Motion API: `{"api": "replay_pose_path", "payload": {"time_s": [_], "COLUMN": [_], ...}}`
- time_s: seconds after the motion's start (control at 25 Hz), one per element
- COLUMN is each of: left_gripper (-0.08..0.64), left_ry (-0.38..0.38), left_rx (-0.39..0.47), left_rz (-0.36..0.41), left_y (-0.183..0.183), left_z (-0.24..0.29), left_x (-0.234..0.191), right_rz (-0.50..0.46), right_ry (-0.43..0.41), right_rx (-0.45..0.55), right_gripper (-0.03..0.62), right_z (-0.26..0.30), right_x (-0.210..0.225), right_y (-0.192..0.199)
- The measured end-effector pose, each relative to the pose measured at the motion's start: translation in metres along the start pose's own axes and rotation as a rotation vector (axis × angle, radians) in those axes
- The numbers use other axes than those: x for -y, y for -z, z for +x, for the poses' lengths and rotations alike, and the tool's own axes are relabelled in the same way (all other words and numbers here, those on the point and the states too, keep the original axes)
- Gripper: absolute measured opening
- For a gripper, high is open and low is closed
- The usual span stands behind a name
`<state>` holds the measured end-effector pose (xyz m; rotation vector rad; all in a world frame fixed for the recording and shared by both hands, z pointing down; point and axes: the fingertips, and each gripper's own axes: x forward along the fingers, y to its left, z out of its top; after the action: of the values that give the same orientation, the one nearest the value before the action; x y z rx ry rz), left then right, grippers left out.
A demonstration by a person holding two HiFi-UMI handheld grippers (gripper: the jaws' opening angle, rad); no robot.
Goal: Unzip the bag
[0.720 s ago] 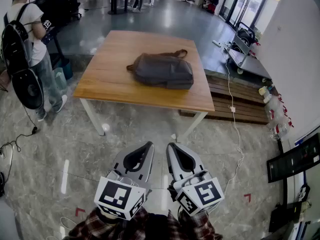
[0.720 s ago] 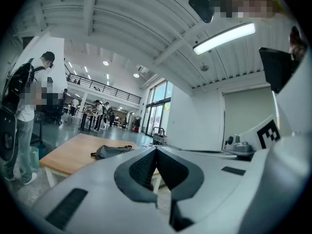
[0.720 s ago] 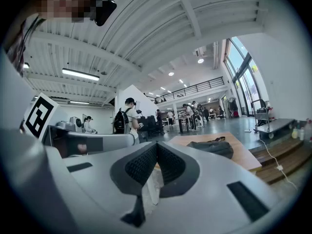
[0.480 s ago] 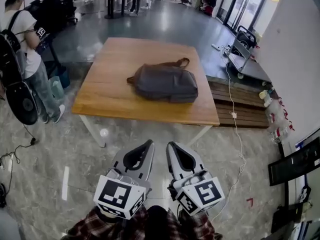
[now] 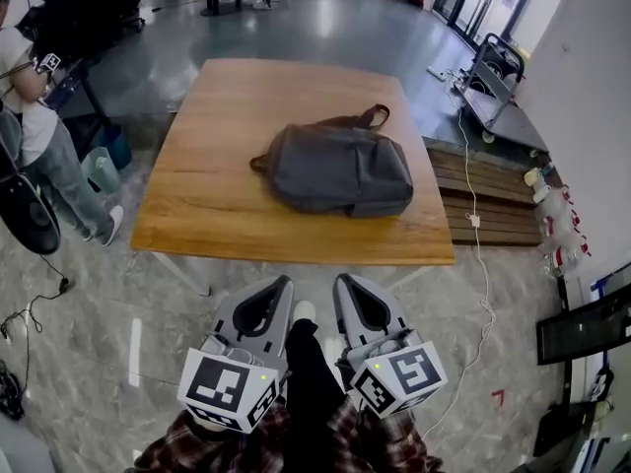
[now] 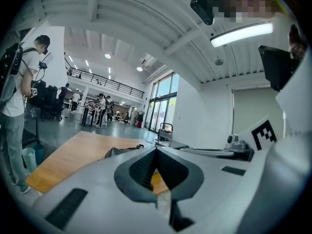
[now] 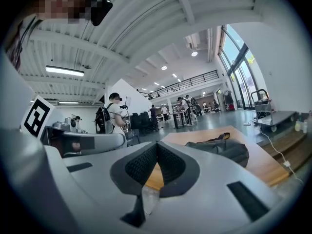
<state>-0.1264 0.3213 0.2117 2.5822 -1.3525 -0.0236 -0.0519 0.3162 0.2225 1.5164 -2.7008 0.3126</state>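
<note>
Both claws sit side by side low in the head view, over the grey marbled floor, short of the near edge of the light wooden bench.

Left claw: jaws pressed together, tips meeting, nothing between them.
Right claw: same, fully closed and empty.
Neither one touches anything.

The dark grey fabric backpack lies flat on the bench, right of centre and nearer the right edge. Its brown strap loop is at the far end. It's well apart from both claws. I can't make out the zip from here. Both claw views show the backpack past the closed tips, lying on the wood.

Around the bench:
- 1 person in a white shirt and jeans stands at the left.
- A wooden slatted platform sits just right of the bench.
- A white cable trails from the platform across the floor.
- A metal cart stands further back on the right.
</note>
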Motion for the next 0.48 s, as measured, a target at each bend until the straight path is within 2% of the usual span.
{"api": "replay_pose_path", "payload": {"time_s": [0.16, 0.48], "left_gripper": [0.009, 0.009], "left_ry": [-0.016, -0.015], "left_rx": [-0.01, -0.007], "left_rz": [0.003, 0.026], "left_y": [-0.005, -0.051], "left_z": [0.067, 0.211], "left_x": [-0.037, -0.091], "right_rz": [0.01, 0.005], "right_ry": [-0.005, 0.007], "right_rx": [-0.011, -0.002], "right_gripper": [0.011, 0.011], "right_z": [0.061, 0.17], "right_x": [0.05, 0.162], "right_y": [-0.005, -0.058]}}
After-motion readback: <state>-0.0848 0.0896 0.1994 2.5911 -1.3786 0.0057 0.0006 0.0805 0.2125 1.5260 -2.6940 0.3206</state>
